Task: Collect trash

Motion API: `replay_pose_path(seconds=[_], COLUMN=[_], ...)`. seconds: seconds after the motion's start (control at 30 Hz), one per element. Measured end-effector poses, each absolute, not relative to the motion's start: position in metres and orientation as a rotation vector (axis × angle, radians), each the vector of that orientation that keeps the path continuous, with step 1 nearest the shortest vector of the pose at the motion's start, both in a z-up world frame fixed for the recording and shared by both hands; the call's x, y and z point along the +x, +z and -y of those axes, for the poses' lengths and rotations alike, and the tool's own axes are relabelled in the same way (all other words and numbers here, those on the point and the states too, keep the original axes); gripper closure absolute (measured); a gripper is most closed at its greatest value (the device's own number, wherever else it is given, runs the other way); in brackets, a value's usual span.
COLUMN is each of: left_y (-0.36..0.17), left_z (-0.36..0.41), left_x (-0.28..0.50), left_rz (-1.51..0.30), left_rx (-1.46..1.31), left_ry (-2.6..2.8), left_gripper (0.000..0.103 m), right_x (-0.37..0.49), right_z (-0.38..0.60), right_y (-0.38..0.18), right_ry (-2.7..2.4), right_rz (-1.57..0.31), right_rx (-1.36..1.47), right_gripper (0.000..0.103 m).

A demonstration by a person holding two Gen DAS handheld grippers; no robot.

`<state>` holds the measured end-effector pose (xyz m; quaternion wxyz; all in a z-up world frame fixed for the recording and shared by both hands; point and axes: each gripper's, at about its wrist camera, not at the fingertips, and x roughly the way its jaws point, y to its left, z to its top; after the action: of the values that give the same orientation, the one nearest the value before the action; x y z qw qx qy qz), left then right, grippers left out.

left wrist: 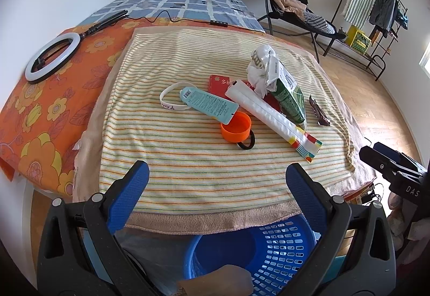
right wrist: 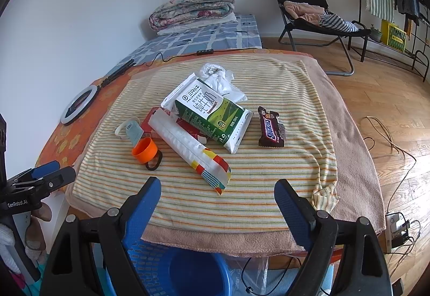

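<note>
Striped towel (right wrist: 242, 196) edge bare — both claws (left wrist: 216, 185) (right wrist: 216, 195) agape, empty.

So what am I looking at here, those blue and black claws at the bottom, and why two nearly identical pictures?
No robot: a person holds a two-finger gripper in each hand, each carrying a wide-angle camera looking along its fingers. One picture comes from the left gripper, the other from the right gripper. Both are open and hold nothing. Ahead lies a striped towel with clutter: a green milk carton, a Snickers wrapper, an orange cap, a teal tube, a long white packet, crumpled white plastic, a white wristband and a black hair tie. Below the edge stands a blue basket, presumably for the trash.
</note>
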<state>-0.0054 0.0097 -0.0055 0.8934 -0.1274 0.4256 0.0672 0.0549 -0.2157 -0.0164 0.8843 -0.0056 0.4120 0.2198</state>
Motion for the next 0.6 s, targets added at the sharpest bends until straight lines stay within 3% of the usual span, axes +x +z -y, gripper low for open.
replay_pose_path(seconds=[0.6], left_y=[-0.0072], left_z=[-0.0103], left_x=[-0.0032], left_rz=[-0.889], left_rx=[-0.269], left_ry=[0.141], left_gripper=[0.000], right_x=[0.0547], right_z=[0.2198], right_y=[-0.0201], right_ry=[0.452], right_rz=[-0.863], right_rx=[-0.008], right_gripper=[0.015])
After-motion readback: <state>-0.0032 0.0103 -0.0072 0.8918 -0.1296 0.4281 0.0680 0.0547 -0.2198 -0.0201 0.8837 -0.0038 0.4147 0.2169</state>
